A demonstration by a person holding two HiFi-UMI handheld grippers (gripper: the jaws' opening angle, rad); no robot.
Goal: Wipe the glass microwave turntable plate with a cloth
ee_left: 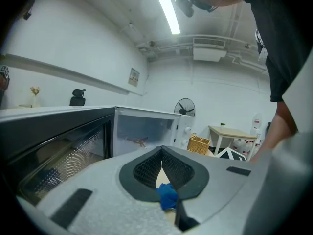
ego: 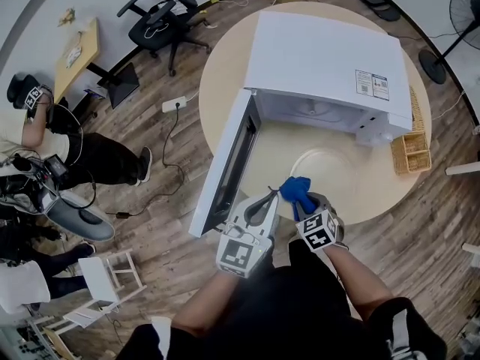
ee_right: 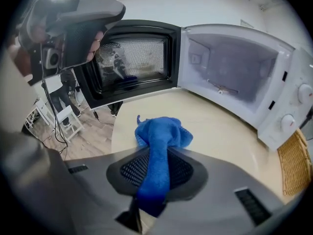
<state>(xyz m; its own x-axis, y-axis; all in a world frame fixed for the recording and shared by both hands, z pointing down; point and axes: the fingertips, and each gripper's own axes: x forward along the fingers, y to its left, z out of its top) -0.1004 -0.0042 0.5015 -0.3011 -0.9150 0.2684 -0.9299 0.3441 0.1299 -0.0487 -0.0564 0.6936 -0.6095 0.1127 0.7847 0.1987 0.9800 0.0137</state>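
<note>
Jaws – right gripper point(ee_right: 157, 151) clamps blue cloth point(ee_right: 164, 130), left gripper point(ee_left: 162, 150) closed empty – above near edge of table point(ego: 367, 199)

Clear glass plate point(ego: 323, 169) lies flat; blue cloth point(ee_right: 160, 134) hangs bunched.

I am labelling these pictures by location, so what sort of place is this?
Probably an office or lab room, not a kitchen: an office chair and a standing fan stand on the wood floor, and the microwave sits on a round table.
</note>
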